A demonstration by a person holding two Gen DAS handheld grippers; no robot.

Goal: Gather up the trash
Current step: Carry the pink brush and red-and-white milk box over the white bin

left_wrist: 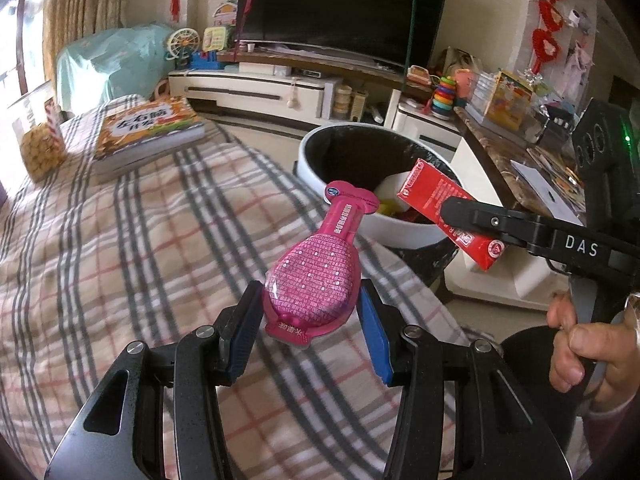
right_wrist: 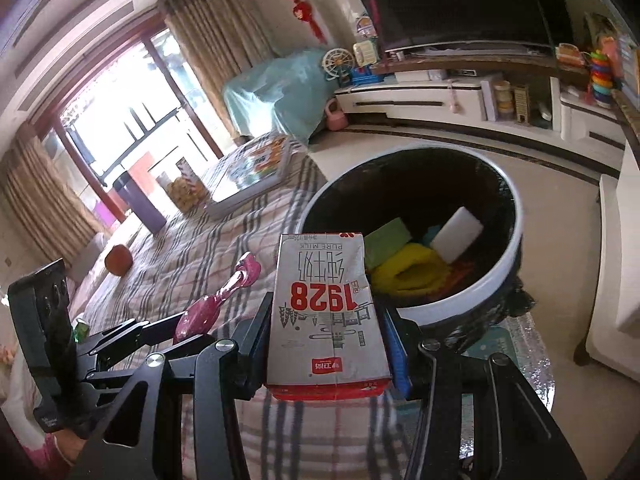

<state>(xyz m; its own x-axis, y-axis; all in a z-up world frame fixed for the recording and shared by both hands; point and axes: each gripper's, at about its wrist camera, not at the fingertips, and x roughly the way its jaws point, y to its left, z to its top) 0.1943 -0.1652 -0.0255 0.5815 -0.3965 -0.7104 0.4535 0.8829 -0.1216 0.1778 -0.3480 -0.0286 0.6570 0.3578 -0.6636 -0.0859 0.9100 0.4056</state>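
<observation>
Both jaws loaded beside the trash bin

The left gripper (left_wrist: 310, 312) is clamped on a pink bottle-shaped pouch (left_wrist: 314, 276), the right gripper (right_wrist: 326, 344) on a red-and-grey milk carton (right_wrist: 326, 312) — both carried above the plaid cloth (left_wrist: 140, 240). The carton's far end reaches over the white rim of the trash bin (right_wrist: 516, 248), which already holds yellow, green and white items. Further out, a picture book (left_wrist: 150, 130) lies on the cloth.
</observation>
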